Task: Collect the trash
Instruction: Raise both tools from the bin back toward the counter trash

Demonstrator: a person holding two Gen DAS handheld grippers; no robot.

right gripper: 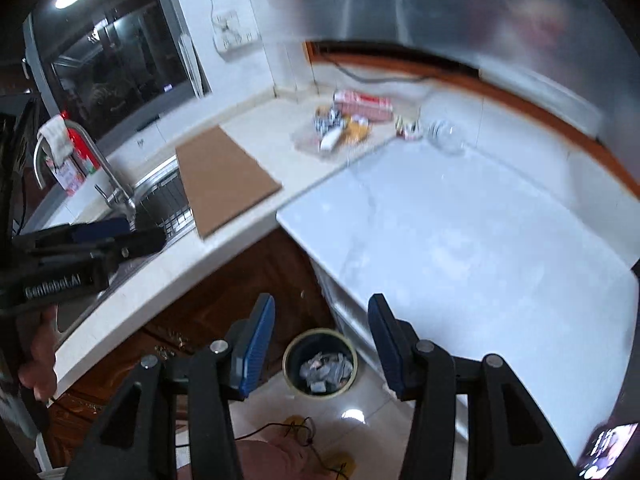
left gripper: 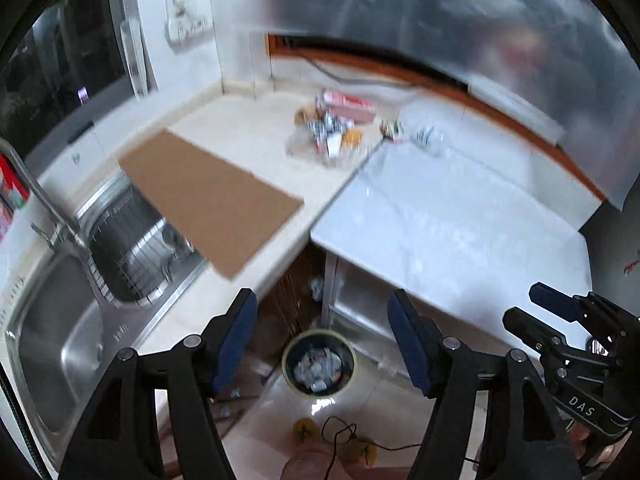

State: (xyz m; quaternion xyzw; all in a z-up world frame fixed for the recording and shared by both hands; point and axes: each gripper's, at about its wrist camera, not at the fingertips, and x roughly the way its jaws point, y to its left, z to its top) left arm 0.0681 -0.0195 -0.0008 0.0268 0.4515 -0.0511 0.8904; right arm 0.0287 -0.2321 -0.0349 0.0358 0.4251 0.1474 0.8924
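A heap of trash (left gripper: 334, 126) lies at the far corner of the beige counter: wrappers, a red and white box and crumpled foil. It also shows in the right wrist view (right gripper: 348, 122). A round bin (left gripper: 319, 361) with crumpled paper inside stands on the floor below; in the right wrist view the bin (right gripper: 320, 364) sits between my fingers. My left gripper (left gripper: 322, 320) is open and empty above the bin. My right gripper (right gripper: 322, 328) is open and empty too, and shows at the left wrist view's right edge (left gripper: 536, 308).
A brown cardboard sheet (left gripper: 208, 196) overhangs the steel sink (left gripper: 60, 340) with its tap (right gripper: 108, 176). A white worktop (right gripper: 460, 240) fills the right. A clear plastic container (right gripper: 446, 136) lies near the trash. Cables and yellow items lie on the floor (left gripper: 340, 436).
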